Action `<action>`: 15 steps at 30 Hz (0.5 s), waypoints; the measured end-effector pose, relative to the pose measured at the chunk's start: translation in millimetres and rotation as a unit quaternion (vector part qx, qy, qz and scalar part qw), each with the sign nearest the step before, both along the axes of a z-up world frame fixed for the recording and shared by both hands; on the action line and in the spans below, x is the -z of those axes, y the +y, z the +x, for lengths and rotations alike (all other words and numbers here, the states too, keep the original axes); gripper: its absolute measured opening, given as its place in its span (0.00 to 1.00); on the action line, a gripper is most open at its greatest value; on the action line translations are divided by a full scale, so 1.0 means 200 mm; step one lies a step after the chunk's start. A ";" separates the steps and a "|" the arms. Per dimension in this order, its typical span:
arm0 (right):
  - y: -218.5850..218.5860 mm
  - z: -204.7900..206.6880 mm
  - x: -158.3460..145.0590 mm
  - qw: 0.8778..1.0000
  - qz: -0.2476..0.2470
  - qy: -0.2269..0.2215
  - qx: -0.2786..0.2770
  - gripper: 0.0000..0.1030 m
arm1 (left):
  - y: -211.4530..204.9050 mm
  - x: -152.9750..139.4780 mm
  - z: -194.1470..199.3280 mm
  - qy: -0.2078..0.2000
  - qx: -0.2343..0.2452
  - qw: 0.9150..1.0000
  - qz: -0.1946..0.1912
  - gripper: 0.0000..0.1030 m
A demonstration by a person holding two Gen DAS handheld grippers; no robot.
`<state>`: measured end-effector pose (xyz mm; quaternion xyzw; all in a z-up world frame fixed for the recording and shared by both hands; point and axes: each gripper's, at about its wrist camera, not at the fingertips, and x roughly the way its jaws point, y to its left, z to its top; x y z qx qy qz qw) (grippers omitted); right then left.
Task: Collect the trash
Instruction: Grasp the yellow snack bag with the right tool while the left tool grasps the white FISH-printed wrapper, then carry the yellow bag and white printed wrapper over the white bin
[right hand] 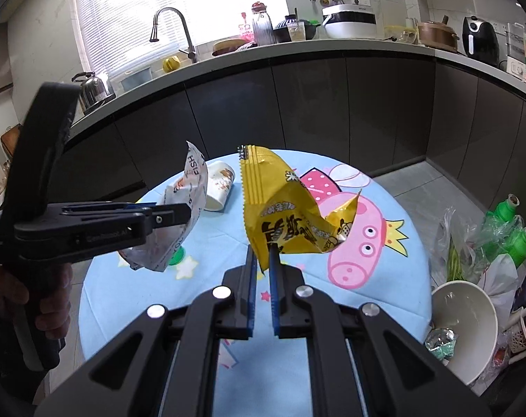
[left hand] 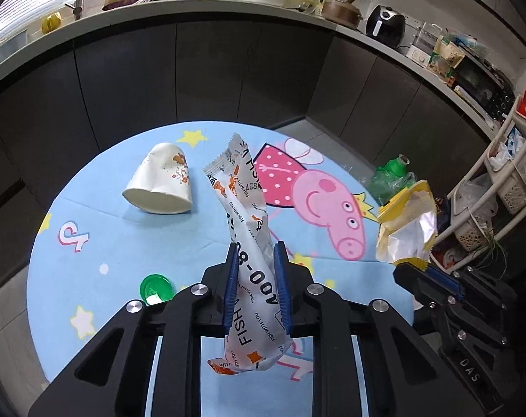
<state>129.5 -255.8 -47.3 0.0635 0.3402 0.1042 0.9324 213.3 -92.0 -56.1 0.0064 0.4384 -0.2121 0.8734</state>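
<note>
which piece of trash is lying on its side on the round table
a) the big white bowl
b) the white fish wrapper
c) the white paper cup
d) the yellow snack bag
c: the white paper cup lies tipped over on the table, while the white fish wrapper is clamped in the left gripper and the yellow snack bag in the right gripper.

Black air fryer (right hand: 479, 40), steel kettle (right hand: 92, 90), curved faucet (right hand: 174, 31) on grey counter (right hand: 297, 51).

White printed wrapper (left hand: 249, 243) held aloft; yellow packet (right hand: 287, 215) likewise; paper cup (left hand: 160, 180) tipped over.
</note>
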 end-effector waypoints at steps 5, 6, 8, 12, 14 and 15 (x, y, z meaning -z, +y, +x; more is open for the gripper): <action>-0.10 -0.13 -0.06 1.000 0.005 -0.015 0.022 0.08 | -0.11 -0.10 -0.15 -0.018 0.022 0.999 -0.016 0.18; -0.12 -0.15 -0.06 0.999 0.006 -0.017 0.027 0.08 | -0.13 -0.11 -0.18 -0.019 0.027 0.999 -0.018 0.18; -0.18 -0.19 -0.07 0.999 0.009 -0.021 0.038 0.08 | -0.18 -0.12 -0.22 -0.026 0.033 0.999 -0.016 0.18; -0.27 -0.26 -0.08 0.998 0.014 -0.026 0.059 0.08 | -0.26 -0.15 -0.29 -0.037 0.054 0.998 -0.017 0.18; -0.32 -0.29 -0.08 0.997 0.017 -0.028 0.070 0.08 | -0.32 -0.16 -0.32 -0.038 0.064 0.997 -0.018 0.18; -0.35 -0.31 -0.08 0.996 0.019 -0.029 0.076 0.08 | -0.35 -0.16 -0.33 -0.036 0.071 0.997 -0.017 0.18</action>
